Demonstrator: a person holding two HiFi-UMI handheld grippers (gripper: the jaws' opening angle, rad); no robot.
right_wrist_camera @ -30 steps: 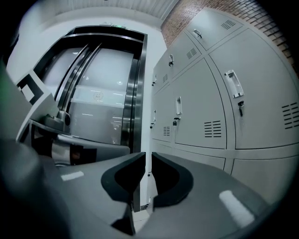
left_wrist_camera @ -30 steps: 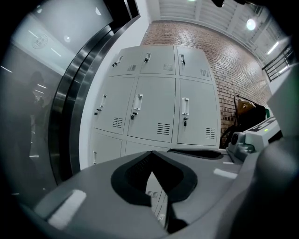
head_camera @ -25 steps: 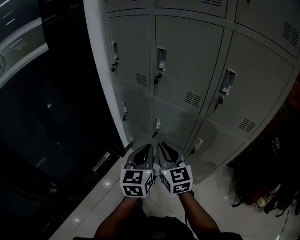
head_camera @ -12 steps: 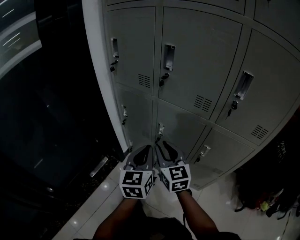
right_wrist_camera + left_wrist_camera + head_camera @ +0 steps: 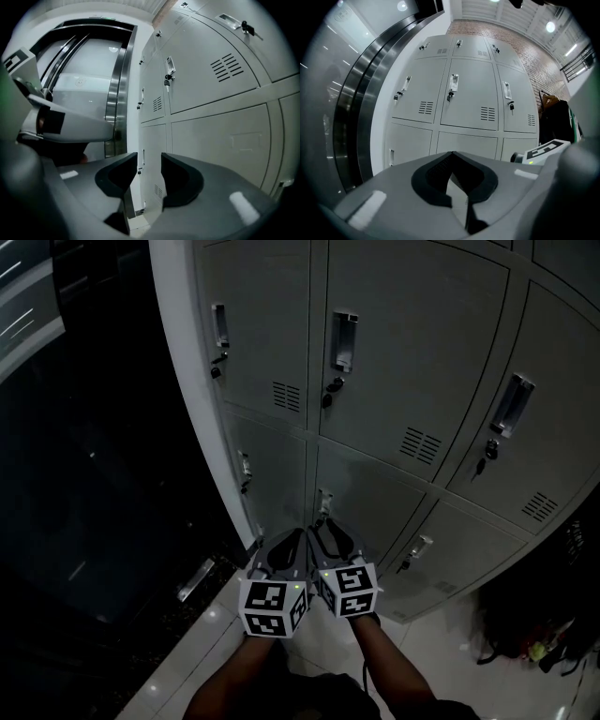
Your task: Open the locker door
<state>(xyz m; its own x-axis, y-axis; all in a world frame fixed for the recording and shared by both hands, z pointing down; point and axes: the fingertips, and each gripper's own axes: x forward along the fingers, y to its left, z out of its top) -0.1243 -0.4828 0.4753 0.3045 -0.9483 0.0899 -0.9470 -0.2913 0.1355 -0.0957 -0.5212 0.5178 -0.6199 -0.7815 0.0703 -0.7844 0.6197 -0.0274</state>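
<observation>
A bank of grey lockers [image 5: 403, 381] stands in front of me, every door closed. The middle door [image 5: 412, 352] has a recessed handle [image 5: 343, 341] with a key [image 5: 328, 390] under it. The left gripper view shows the same door [image 5: 471, 101] and its handle [image 5: 453, 83]. Both grippers hang low, side by side, short of the bottom row and touching nothing. My left gripper [image 5: 296, 538] [image 5: 452, 153] is shut and empty. The jaws of my right gripper [image 5: 321, 531] [image 5: 149, 157] are opening, with a clear gap and nothing between them.
Left of the lockers is a dark glossy wall with a steel-framed lift door [image 5: 119, 93]. A metal strip [image 5: 195, 579] lies on the tiled floor by the lockers' corner. Black bags [image 5: 539, 638] sit on the floor at the right.
The head view has swung, so the locker handles now sit further right in the picture. Both grippers stay low and close together; the right one's marker cube has turned slightly.
</observation>
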